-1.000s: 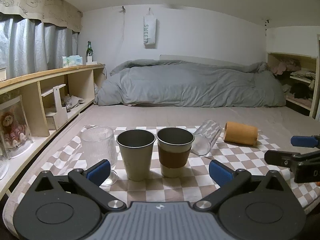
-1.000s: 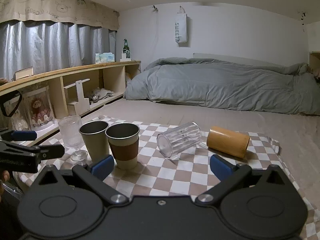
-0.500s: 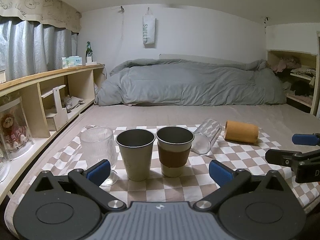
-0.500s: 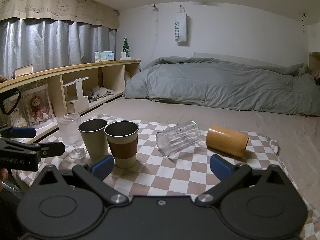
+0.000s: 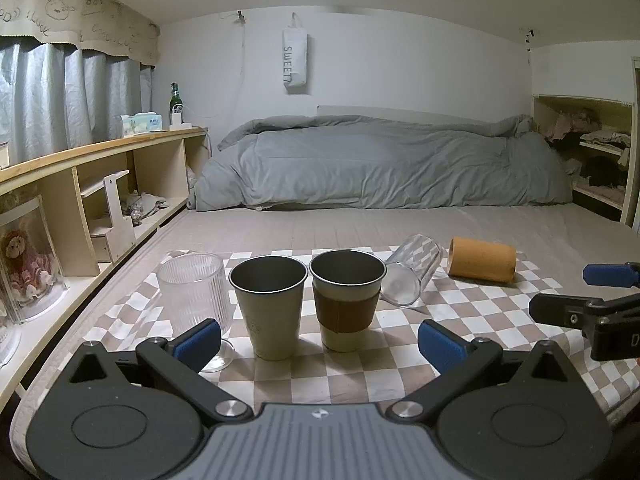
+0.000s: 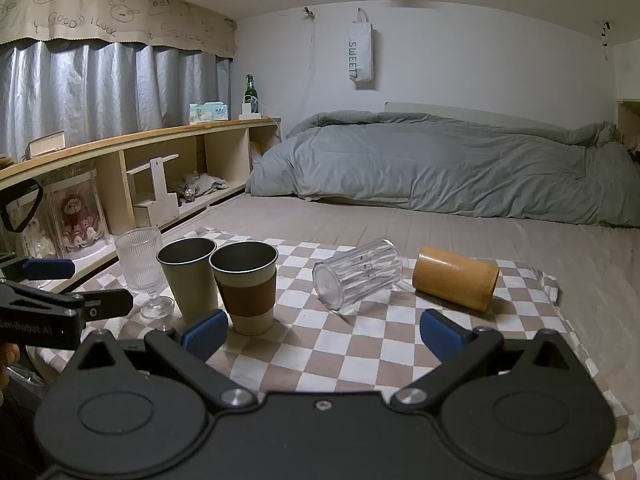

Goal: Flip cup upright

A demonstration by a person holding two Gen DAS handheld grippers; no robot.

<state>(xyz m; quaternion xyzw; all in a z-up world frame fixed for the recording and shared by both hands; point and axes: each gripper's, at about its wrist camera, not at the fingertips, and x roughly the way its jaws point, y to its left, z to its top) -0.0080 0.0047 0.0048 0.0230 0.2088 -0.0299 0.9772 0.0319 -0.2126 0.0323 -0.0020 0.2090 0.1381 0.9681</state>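
A clear ribbed tumbler [image 6: 358, 274] lies on its side on the checkered cloth [image 6: 372, 344], base toward me; it also shows in the left wrist view [image 5: 412, 274]. A wooden cup [image 6: 456, 279] lies on its side to its right, also in the left wrist view [image 5: 482, 259]. A grey cup [image 5: 268, 306], a cup with a brown sleeve [image 5: 346, 298] and a ribbed stemmed glass [image 5: 196, 300] stand upright. My left gripper [image 5: 320, 342] is open and empty before the upright cups. My right gripper [image 6: 324, 334] is open and empty, short of the tumbler.
The cloth lies on a bed with a grey duvet [image 5: 380, 164] at the back. A wooden shelf unit [image 5: 100, 184] runs along the left, with a bottle [image 5: 175, 104] and tissue box on top. Another shelf [image 5: 592, 160] stands at the right.
Both grippers have drifted slightly; the cups appear a little lower and farther in view. Nothing was grasped or moved on the cloth.
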